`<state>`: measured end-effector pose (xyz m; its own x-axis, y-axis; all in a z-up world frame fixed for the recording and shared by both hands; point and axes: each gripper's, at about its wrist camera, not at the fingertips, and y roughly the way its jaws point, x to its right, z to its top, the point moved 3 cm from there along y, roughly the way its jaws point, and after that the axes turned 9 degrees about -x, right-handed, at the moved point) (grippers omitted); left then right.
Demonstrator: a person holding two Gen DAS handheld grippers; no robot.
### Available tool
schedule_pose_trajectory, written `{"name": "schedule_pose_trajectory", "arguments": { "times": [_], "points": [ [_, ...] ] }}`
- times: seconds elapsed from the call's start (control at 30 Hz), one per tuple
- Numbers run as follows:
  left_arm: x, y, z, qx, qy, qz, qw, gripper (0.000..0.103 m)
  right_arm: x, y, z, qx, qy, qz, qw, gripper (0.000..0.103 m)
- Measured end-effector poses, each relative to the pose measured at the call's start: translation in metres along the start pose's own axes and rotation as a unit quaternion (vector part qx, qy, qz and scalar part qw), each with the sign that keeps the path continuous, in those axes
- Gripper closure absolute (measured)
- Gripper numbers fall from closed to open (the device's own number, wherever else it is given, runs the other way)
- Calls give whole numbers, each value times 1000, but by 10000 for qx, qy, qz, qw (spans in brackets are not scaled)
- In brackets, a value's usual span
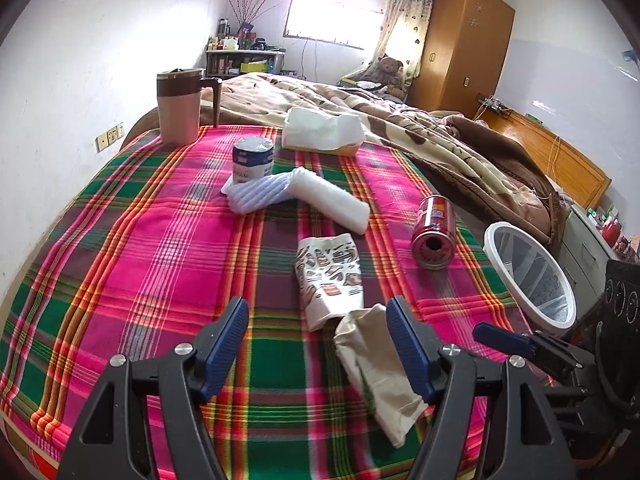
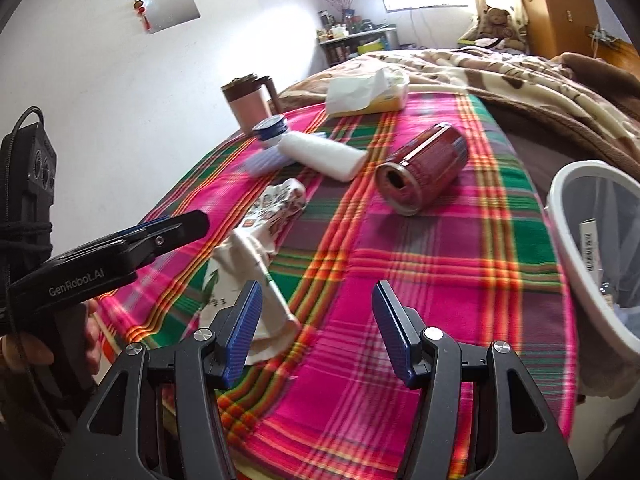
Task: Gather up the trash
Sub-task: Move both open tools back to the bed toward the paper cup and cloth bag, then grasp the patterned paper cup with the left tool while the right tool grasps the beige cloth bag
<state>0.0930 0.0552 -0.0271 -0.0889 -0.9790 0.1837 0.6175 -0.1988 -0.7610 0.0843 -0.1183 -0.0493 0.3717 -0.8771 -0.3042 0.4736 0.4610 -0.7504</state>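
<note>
While both sets of jaws stand apart with nothing held, the left gripper (image 1: 318, 344) hovers nearest the crumpled paper bag (image 1: 380, 368), its long axis running away from it; the right gripper (image 2: 316, 330) faces the can (image 2: 424, 168).

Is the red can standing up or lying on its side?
On its side: the red can lies on the plaid cloth, its opened top facing the camera.
</note>
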Motion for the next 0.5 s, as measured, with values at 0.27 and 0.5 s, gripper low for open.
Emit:
{"name": "schedule_pose_trajectory", "arguments": {
  "times": [0.27,0.5],
  "points": [
    [-6,9,3,-89,-11,-117,9999,30,-14,19,-6,-321,-155,55,9993,66],
    [-9,21,10,-183,-102,-280,9994,29,-11,21,-10,-391,-135,22,9991,87]
  ]
}}
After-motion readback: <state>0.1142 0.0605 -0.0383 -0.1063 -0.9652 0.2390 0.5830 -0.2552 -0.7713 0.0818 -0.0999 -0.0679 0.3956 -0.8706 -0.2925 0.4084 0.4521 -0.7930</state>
